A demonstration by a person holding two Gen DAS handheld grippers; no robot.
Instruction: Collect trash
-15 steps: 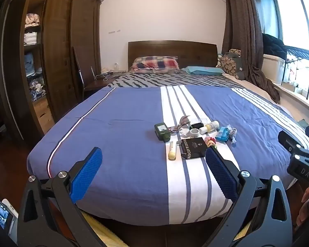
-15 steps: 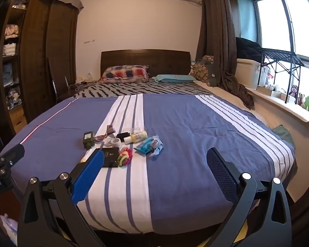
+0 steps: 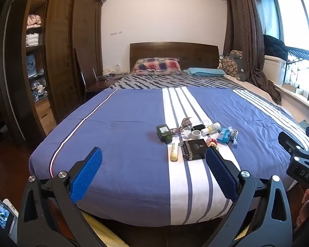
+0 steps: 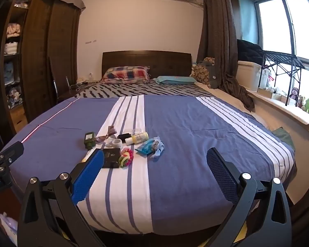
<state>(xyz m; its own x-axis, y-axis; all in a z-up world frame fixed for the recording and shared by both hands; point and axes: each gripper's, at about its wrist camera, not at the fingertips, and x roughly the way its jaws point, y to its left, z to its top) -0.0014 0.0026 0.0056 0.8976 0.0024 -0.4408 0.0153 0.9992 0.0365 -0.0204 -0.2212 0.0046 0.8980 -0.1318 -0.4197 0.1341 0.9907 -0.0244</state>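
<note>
Both the left tongs [image 3: 153, 162] and right tongs [image 4: 155, 162] hang spread wide and empty before the bed [image 4: 185, 127]. The right tongs' left pad [image 4: 88, 177] hides part of the black packet [image 4: 111, 157].

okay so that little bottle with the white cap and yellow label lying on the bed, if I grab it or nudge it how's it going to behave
The capped bottle lies on its side on the bedspread, so a nudge would probably roll it, though soft fabric should slow that. It looks like rigid plastic, likely light and unlikely to crush. Its round body may slip unless gripped across the middle.
</note>
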